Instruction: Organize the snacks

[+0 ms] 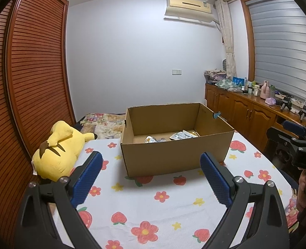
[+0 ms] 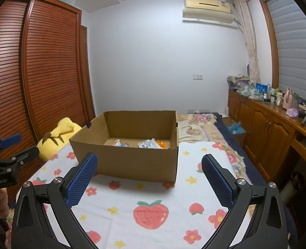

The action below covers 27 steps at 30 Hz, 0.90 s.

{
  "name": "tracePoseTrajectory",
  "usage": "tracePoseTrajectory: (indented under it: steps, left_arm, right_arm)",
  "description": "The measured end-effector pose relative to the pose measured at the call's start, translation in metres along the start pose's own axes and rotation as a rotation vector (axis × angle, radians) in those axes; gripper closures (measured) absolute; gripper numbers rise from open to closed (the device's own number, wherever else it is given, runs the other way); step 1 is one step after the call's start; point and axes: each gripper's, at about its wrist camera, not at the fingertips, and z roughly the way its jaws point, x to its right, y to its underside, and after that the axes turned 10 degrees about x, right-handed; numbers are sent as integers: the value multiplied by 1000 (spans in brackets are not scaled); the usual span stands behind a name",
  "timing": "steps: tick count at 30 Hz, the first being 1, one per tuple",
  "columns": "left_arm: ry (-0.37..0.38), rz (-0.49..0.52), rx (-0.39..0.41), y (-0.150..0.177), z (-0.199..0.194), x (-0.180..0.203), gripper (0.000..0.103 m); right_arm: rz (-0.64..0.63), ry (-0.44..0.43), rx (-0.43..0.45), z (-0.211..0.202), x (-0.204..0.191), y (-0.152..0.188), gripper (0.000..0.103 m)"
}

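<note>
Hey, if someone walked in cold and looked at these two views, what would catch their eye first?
Probably the open cardboard box in the middle of the bed, on a strawberry blanket, with a few snack packets at its bottom. Next, the yellow plush lying to the box's left beside the wardrobe. Both grippers, left and right, hang open and empty in front of the box.

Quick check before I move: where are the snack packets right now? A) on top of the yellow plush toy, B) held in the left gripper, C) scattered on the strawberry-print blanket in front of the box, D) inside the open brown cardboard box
D: the silver and orange snack packets lie on the floor of the open brown cardboard box; both the left gripper and the right gripper are open and hold nothing.
</note>
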Motion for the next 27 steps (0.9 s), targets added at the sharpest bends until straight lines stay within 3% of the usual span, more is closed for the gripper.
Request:
tracePoseTrajectory:
  steps: [27]
  left_arm:
    - [-3,0,9,-1,-3,-2,7]
  right_arm:
    - [6,4,3,-1,0,2,1]
